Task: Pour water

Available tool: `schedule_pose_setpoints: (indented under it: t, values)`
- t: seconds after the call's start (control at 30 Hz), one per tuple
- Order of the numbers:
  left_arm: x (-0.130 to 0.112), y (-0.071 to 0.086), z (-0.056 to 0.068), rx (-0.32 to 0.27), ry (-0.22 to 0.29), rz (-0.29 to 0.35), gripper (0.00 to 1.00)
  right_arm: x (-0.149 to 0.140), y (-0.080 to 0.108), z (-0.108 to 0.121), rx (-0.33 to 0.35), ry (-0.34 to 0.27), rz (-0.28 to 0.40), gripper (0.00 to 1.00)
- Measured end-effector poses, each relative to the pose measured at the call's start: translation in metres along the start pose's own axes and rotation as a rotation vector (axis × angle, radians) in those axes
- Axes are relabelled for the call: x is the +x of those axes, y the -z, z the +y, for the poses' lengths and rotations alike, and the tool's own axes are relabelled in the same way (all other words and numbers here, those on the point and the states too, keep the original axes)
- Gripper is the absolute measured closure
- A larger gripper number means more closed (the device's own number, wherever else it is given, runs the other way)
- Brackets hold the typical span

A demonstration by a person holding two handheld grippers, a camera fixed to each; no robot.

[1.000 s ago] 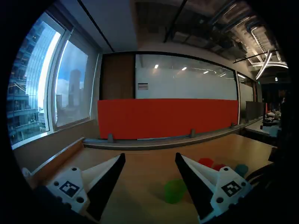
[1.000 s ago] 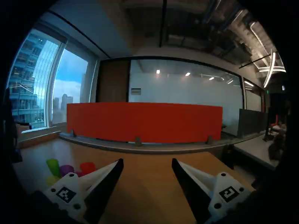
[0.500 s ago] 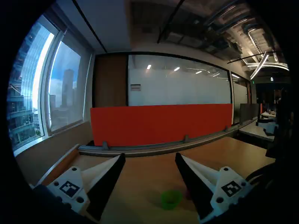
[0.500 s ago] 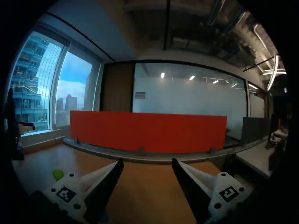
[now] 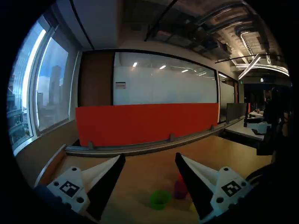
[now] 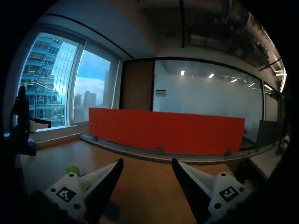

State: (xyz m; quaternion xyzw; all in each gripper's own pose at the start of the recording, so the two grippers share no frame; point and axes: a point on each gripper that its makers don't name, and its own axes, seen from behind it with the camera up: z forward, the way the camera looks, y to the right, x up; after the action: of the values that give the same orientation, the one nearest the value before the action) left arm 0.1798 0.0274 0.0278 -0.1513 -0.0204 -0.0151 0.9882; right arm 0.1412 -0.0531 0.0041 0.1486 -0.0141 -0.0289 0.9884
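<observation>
Green cup (image 5: 160,199) lies ahead between the wide left tongs (image 5: 149,155) (right tongs (image 6: 147,160) wide too).

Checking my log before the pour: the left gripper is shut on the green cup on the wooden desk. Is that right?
Not quite. The left gripper is open, its fingers spread and holding nothing. The green cup sits on the wooden desk ahead of it, between the fingers' lines but untouched. The left gripper view shows this.

smooth wooden table (image 5: 149,175), translucent plastic green cup (image 5: 160,199), matt orange divider (image 5: 145,123).
</observation>
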Motion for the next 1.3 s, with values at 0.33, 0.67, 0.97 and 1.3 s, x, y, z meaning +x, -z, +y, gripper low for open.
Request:
schedule_pose_setpoints:
  t: [0.33, 0.67, 0.97, 1.3]
  values:
    - [0.011, 0.005, 0.028, -0.148, 0.000, 0.011, 0.01, 0.018, 0.008, -0.037, 0.187, -0.029, 0.021, 0.00]
    - [0.007, 0.006, 0.037, -0.230, 0.011, -0.012, 0.00, 0.029, 0.014, -0.055, 0.297, -0.021, 0.009, 0.00]
    - [-0.008, 0.005, 0.047, -0.282, -0.014, -0.049, 0.00, 0.018, 0.018, -0.072, 0.378, 0.033, -0.046, 0.00]
    - [-0.021, 0.005, 0.050, -0.309, -0.044, -0.086, 0.00, 0.004, 0.020, -0.080, 0.427, 0.085, -0.096, 0.00]
